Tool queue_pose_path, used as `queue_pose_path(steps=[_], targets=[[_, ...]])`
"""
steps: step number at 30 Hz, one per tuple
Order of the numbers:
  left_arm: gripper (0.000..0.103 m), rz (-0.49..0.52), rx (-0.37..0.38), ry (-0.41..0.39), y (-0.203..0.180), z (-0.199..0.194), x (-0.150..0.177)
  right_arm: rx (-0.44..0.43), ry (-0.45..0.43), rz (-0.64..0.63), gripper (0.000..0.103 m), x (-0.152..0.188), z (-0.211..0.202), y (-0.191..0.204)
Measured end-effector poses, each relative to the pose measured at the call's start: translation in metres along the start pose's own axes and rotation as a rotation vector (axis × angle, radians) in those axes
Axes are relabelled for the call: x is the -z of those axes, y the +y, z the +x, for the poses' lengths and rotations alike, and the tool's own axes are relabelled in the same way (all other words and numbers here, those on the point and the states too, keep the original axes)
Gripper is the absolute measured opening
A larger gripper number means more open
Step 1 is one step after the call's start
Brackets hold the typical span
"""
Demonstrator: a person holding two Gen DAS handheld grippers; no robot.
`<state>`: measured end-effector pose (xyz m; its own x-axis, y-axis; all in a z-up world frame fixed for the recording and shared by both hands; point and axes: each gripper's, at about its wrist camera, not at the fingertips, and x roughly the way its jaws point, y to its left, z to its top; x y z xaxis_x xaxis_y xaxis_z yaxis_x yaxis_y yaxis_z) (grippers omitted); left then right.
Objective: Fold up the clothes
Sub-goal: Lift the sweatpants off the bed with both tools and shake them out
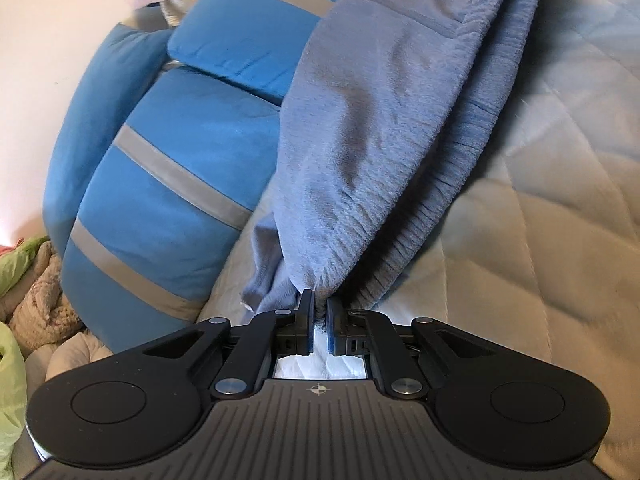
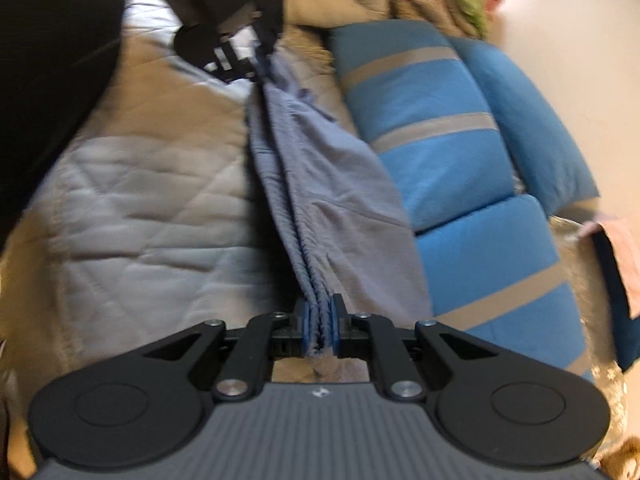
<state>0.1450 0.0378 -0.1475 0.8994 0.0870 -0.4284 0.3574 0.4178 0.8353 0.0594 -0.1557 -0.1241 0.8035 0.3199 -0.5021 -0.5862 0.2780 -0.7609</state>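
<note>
Blue garment (image 1: 384,120), far end out of frame

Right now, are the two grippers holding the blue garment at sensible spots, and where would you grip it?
Yes. The blue garment hangs taut between the left gripper and right gripper, each pinching a bunched end of the ribbed band. Grip those ends, coming in along its length.

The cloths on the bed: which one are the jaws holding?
The fuzzy grey-blue garment, stretched between the left gripper and right gripper. The bright blue striped bedding lies untouched.
</note>
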Motion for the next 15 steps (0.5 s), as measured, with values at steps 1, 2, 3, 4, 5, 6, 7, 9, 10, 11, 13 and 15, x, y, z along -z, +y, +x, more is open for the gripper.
queue_pose_path(steps=[1,2,3,4,5,6,7,9,10,11,13,15], targets=[[0.006,0.010,0.008,0.003,0.000,-0.001,0.002,-0.015,-0.003,-0.007,0.014,0.000,-0.002,0.002],[0.006,0.020,0.015,0.007,-0.001,-0.003,0.004,-0.027,-0.006,-0.010,0.014,-0.001,-0.004,0.003],[0.006,0.028,0.023,0.010,-0.001,-0.004,0.005,-0.039,-0.010,-0.013,0.014,-0.001,-0.006,0.004],[0.006,0.030,0.030,0.013,-0.001,-0.005,0.006,-0.046,-0.012,-0.012,0.014,-0.002,-0.007,0.004],[0.006,0.030,0.035,0.014,-0.001,-0.005,0.007,-0.049,-0.014,-0.006,0.014,-0.003,-0.008,0.003],[0.006,0.029,0.040,0.015,0.000,-0.006,0.008,-0.049,-0.013,0.001,0.014,-0.004,-0.009,0.002],[0.006,0.028,0.044,0.016,0.000,-0.006,0.009,-0.046,-0.011,0.008,0.014,-0.004,-0.009,0.001],[0.006,0.027,0.044,0.019,0.001,-0.006,0.010,-0.041,-0.008,0.024,0.014,-0.005,-0.010,-0.003],[0.006,0.028,0.042,0.021,0.002,-0.006,0.010,-0.039,-0.006,0.032,0.014,-0.005,-0.010,-0.005],[0.006,0.032,0.041,0.024,0.004,-0.005,0.009,-0.036,-0.004,0.040,0.014,-0.005,-0.010,-0.006],[0.006,0.042,0.036,0.030,0.008,-0.004,0.006,-0.031,0.000,0.055,0.014,-0.006,-0.011,-0.010],[0.006,0.052,0.028,0.033,0.015,-0.006,0.003,-0.026,0.004,0.071,0.014,-0.006,-0.012,-0.013]])
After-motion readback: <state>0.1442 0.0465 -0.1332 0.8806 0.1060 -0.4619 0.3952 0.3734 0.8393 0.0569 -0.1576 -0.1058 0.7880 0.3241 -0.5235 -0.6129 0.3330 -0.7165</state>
